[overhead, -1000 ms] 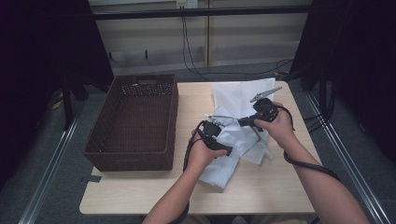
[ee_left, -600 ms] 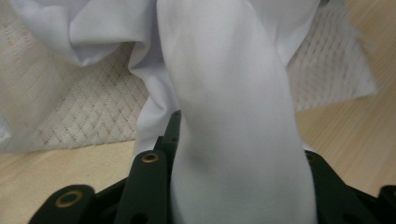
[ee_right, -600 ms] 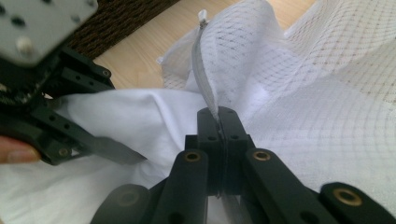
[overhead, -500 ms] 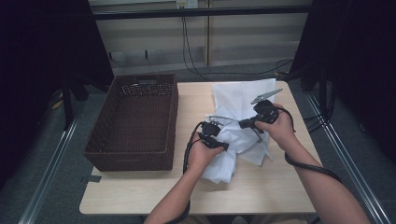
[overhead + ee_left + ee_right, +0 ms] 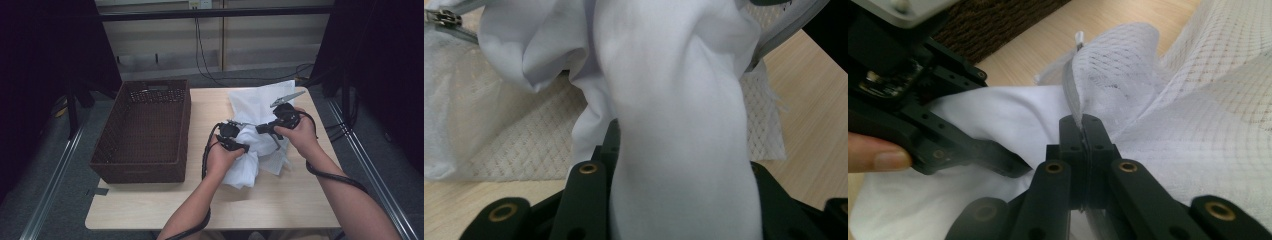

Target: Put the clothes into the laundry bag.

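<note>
A white mesh bag (image 5: 255, 102) with a grey zipper edge lies on the table, and a white cloth (image 5: 246, 167) is bunched at its opening. My left gripper (image 5: 244, 147) has just been closing and is now shut on a thick fold of the cloth (image 5: 674, 125), with the mesh bag (image 5: 514, 145) lying behind it. My right gripper (image 5: 262, 129) is shut on the bag's zipper edge; in the right gripper view its jaws (image 5: 1083, 125) pinch the grey strip and hold the mesh (image 5: 1198, 100) raised, with the left gripper (image 5: 973, 150) close by on the cloth (image 5: 998, 115).
A dark brown wicker basket (image 5: 145, 130) stands at the left of the wooden table (image 5: 250, 205). Cables trail from both grippers along the person's forearms. Metal rails run along both sides of the table.
The left gripper's jaws closed on the white cloth and the hand lifted it slightly. The right gripper has kept its hold on the bag's edge without moving.
</note>
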Motion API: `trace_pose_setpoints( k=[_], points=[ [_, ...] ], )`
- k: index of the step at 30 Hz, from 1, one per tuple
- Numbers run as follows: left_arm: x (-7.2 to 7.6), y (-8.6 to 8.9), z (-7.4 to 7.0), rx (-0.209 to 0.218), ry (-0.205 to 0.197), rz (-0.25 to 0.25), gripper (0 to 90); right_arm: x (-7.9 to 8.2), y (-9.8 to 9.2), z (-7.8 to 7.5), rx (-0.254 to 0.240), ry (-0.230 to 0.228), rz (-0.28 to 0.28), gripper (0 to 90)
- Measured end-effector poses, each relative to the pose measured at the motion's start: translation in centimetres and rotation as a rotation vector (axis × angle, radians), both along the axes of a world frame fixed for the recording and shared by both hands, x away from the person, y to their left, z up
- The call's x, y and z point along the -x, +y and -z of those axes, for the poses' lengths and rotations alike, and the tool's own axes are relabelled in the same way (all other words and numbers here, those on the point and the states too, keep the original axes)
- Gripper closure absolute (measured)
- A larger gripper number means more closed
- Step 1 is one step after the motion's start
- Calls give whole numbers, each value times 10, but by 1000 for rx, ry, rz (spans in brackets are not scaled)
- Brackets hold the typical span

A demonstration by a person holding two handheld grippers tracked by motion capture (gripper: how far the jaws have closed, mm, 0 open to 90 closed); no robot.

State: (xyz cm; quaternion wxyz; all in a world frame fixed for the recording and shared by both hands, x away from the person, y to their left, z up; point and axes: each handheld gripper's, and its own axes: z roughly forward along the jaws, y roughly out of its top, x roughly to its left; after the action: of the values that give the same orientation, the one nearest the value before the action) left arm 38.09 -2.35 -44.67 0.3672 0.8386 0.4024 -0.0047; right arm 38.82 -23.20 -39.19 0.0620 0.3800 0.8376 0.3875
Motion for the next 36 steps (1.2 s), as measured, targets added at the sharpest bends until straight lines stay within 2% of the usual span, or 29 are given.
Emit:
trace_pose_setpoints(
  k=[3,5,12,19,23,26,28,29,32,34,36],
  points=[
    [-5,6,3,23,17,-43,657,1,0,-3,1,-5,-4,895],
    [-6,10,2,47,5,-76,656,2,0,-5,3,-6,-6,895],
    [0,-3,-12,63,-26,-27,656,1,3,0,-7,2,-12,895],
    [-7,-5,-8,103,-34,-105,655,3,6,-3,-4,7,-24,895],
    [-9,-11,-6,104,-48,-113,651,2,6,-1,1,13,-23,895],
    [-10,-14,-2,85,-67,-98,629,3,6,1,2,17,-20,895],
    [-11,-14,3,54,-71,-63,583,3,5,4,4,21,-17,895],
    [-10,-15,6,54,-80,-70,548,3,4,5,13,24,-19,895],
    [-10,-13,12,21,-103,-43,372,3,1,9,15,28,-15,895],
    [-9,-12,13,27,-102,-43,261,2,0,12,23,30,-10,895],
    [-7,-7,7,-4,-138,-30,196,3,-1,13,18,30,-9,895]
  ],
)
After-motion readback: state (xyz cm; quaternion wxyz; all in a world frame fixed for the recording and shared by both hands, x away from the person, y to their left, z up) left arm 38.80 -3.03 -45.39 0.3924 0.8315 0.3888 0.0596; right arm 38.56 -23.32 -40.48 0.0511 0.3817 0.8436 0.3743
